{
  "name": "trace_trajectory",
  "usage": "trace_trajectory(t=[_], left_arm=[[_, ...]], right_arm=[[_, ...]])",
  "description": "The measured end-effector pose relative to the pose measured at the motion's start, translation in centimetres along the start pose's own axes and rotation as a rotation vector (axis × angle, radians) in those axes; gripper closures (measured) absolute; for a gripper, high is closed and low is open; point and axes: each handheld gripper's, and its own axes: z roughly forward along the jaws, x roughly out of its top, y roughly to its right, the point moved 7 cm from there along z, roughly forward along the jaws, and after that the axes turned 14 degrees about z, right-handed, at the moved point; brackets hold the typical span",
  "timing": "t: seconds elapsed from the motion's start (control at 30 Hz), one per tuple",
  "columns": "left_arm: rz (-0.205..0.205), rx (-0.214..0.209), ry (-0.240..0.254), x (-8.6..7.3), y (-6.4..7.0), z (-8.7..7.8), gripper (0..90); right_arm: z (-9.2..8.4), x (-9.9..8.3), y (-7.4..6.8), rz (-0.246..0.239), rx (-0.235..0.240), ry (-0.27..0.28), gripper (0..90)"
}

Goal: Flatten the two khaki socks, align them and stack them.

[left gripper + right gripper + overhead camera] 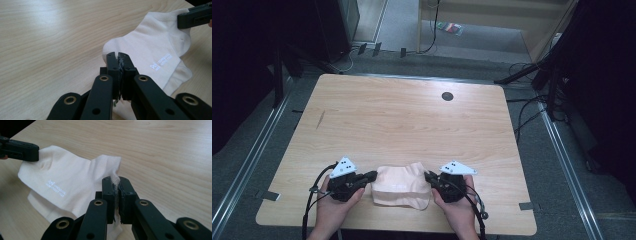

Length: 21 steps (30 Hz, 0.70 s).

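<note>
scene: a person's two hands hold grippers over a wooden table (412,120), at its near edge.
sock: a cream ankle sock (401,186) with small white print lies between the grippers, partly folded.
left gripper (118,56): jaws clamped tight on one end of the sock.
right gripper (115,180): jaws pinched shut on the ribbed cuff edge.
risk: each pinch looks thin, so pulling apart may slip the fabric free.
risk two: uneven lifting may undo the fold.

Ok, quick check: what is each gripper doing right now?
Left gripper: closed on one end of the sock.
Right gripper: closed on the sock's other end.
</note>
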Motion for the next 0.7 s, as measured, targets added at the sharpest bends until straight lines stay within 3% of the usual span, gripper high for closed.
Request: trace_trajectory(t=[0.43, 0.6, 0.7], left_arm=[[0.052, -0.002, -0.055, -1.9, 1.6, -0.8, 89.6], [0.049, -0.013, -0.075, -2.4, 1.6, -0.4, 89.6], [0.075, -0.007, -0.095, -2.7, 1.7, -0.1, 89.6]], right_arm=[[-0.9, -2.5, -0.8, -0.014, 0.013, -0.03, 85.3], [-0.9, -2.8, -0.8, -0.017, 0.011, -0.034, 85.3], [-0.8, -3.4, -0.8, -0.024, 0.008, -0.045, 85.3]])
